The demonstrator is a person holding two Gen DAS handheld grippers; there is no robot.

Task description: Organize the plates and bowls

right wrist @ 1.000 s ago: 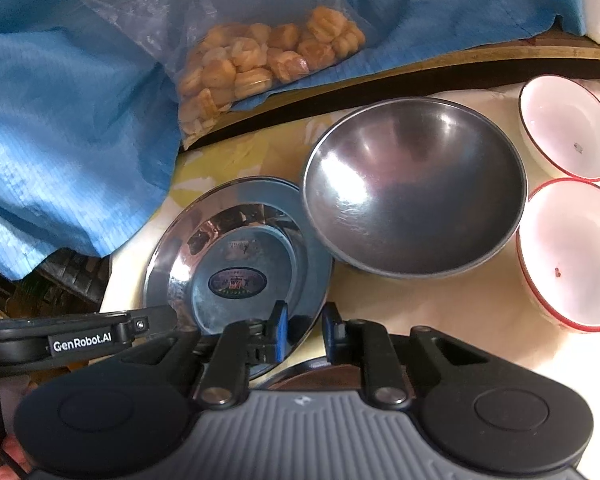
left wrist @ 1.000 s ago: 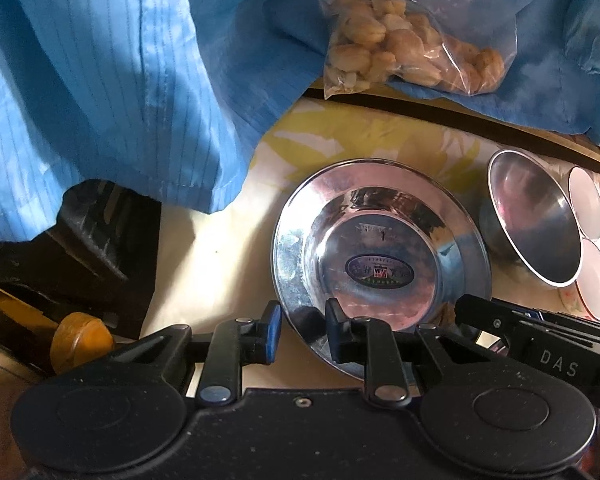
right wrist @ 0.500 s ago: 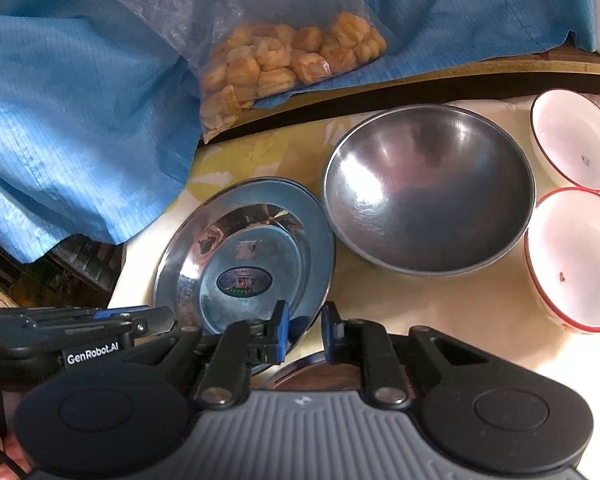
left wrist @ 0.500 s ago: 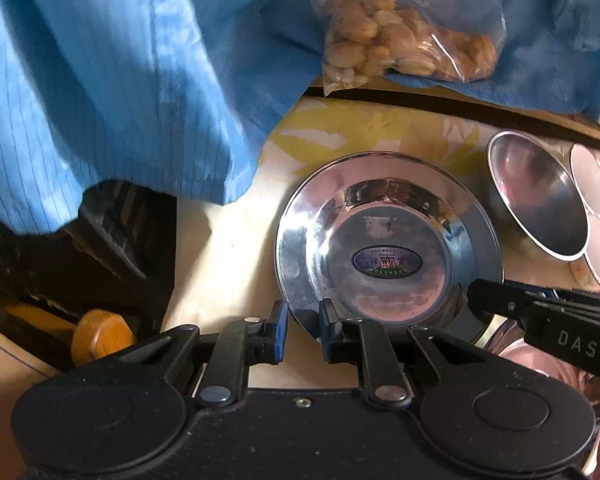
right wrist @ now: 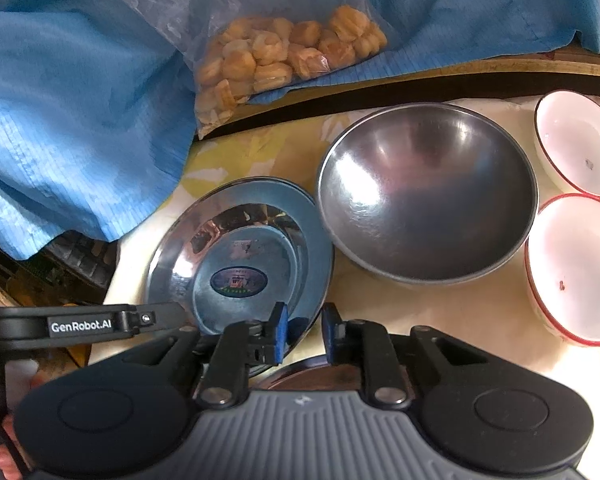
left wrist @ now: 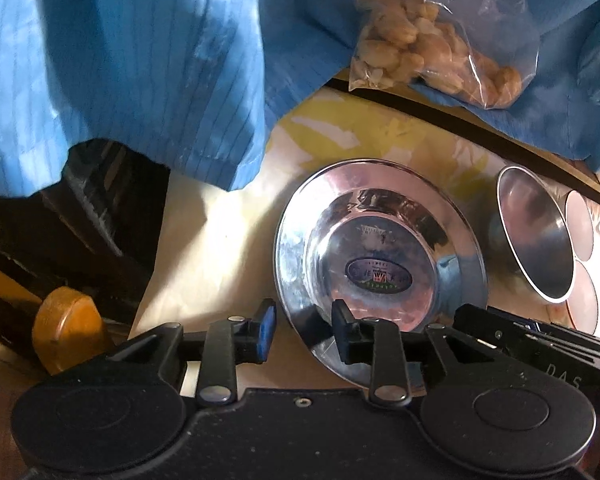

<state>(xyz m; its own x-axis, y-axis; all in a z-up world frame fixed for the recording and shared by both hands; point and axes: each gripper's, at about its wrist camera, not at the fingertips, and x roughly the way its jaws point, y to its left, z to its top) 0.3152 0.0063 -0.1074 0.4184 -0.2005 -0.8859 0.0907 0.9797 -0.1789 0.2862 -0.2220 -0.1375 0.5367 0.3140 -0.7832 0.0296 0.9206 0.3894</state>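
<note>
A shiny steel plate (left wrist: 380,240) with an oval sticker lies on the flowered cloth. My left gripper (left wrist: 304,332) straddles its near left rim. Its jaws are opening and the pads stand clear of the metal. In the right wrist view the same plate (right wrist: 236,248) has its near right rim between the narrow jaws of my right gripper (right wrist: 305,332). Those jaws are easing apart a little but still pinch the rim. A second steel plate's rim (right wrist: 312,374) shows just under that gripper. A steel bowl (right wrist: 428,192) and two white red-rimmed bowls (right wrist: 580,152) (right wrist: 576,268) sit to the right.
A blue cloth (left wrist: 120,60) hangs over the back and left, with a clear bag of snacks (right wrist: 284,56) on it. A dark wooden edge (right wrist: 420,84) runs behind the dishes. A black object (left wrist: 80,220) and an orange knob (left wrist: 68,320) lie off the left side.
The left jaws narrowed onto the plate's rim, then spread well apart, and that hand tilted slightly. The right gripper and the plate have stayed where they were.
</note>
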